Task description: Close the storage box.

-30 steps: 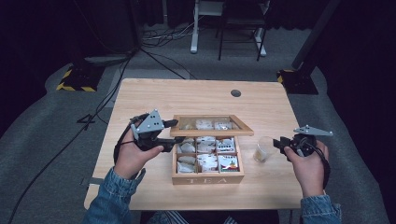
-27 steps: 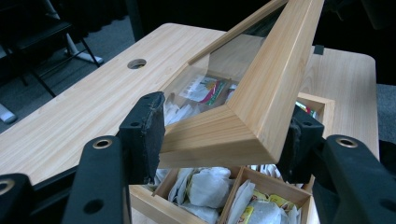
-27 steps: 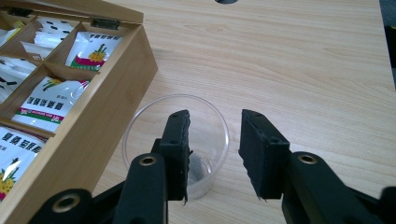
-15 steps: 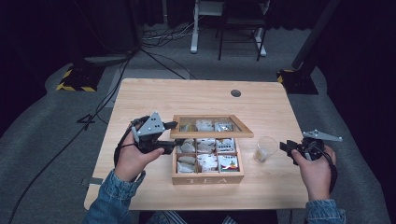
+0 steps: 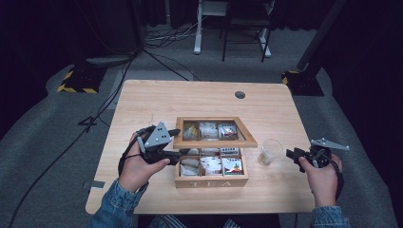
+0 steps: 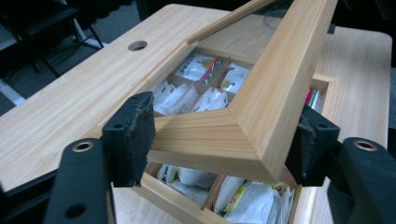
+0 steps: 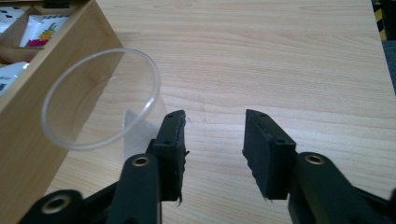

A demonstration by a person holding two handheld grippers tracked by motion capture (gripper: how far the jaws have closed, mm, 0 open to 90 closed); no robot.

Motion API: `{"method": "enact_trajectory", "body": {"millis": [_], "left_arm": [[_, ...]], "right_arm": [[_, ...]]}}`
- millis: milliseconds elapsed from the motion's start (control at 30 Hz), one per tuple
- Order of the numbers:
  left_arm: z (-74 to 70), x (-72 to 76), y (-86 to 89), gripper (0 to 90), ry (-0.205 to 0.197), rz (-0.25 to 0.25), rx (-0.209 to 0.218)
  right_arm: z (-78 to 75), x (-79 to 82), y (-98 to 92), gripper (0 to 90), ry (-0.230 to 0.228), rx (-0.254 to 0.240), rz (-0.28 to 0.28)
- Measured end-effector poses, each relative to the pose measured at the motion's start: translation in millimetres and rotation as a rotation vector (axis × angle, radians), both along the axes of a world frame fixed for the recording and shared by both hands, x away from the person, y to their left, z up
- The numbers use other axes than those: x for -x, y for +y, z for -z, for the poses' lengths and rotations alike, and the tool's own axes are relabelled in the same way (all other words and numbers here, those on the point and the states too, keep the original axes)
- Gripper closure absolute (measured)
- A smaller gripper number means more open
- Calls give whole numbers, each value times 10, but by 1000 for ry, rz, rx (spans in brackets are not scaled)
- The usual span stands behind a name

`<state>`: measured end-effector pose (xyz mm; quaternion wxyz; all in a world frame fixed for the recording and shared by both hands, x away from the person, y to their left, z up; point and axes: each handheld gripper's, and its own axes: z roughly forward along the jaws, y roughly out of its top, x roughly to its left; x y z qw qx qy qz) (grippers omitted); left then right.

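Both black two-jaw grippers, left point(image 5: 175, 142) and right point(image 5: 291, 153), carry grey three-cornered plates, brass-ringed screw holes, black cables; denim sleeves point(image 5: 110, 209).

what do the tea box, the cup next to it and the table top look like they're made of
Tea box: pale wood, visible grain, mitred lid frame, seemingly unvarnished or matt. Its lid has a see-through pane, glass or plastic. Cup: clear, thin-walled, probably plastic. Table: light wood grain with a smooth finish; solid or laminate, hard to say.
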<state>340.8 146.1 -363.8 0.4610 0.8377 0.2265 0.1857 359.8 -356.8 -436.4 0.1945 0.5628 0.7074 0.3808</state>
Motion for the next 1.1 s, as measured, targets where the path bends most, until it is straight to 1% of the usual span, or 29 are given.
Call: {"method": "enact_trajectory", "body": {"millis": [33, 167, 233, 300, 467, 500, 567, 600, 633, 767, 800, 967, 1100], "left_arm": [[16, 11, -7, 317, -1, -5, -8], [64, 46, -27, 288, -8, -16, -27], [84, 65, -39, 282, -12, -21, -31], [101, 82, -55, 266, -7, -25, -38], [145, 121, -93, 227, -4, -47, -62], [152, 127, -97, 219, -2, -57, -63], [170, 139, -105, 188, 16, -87, -58], [178, 138, -99, 172, 48, -100, -55], [194, 136, -95, 163, 71, -107, -46], [244, 139, -81, 148, 104, -116, -34], [252, 142, -80, 148, 107, -117, -31], [278, 163, -87, 150, 112, -120, -49], [302, 187, -93, 152, 117, -127, -55]], "right_arm": [[28, -2, -12, 543, -2, -2, 3], [137, 5, -70, 525, -4, -23, 26], [185, 1, -96, 514, 6, -21, 26], [207, 3, -118, 507, 11, -15, 22], [255, 18, -149, 507, 18, -17, 27], [261, 20, -152, 507, 18, -13, 26], [267, 26, -153, 506, 19, -16, 28], [267, 30, -153, 506, 19, -17, 28], [267, 32, -155, 506, 18, -17, 27], [271, 35, -161, 504, 16, -16, 27], [274, 34, -161, 504, 17, -16, 26], [292, 32, -148, 504, 25, -16, 20], [301, 33, -144, 502, 26, -19, 18]]}}
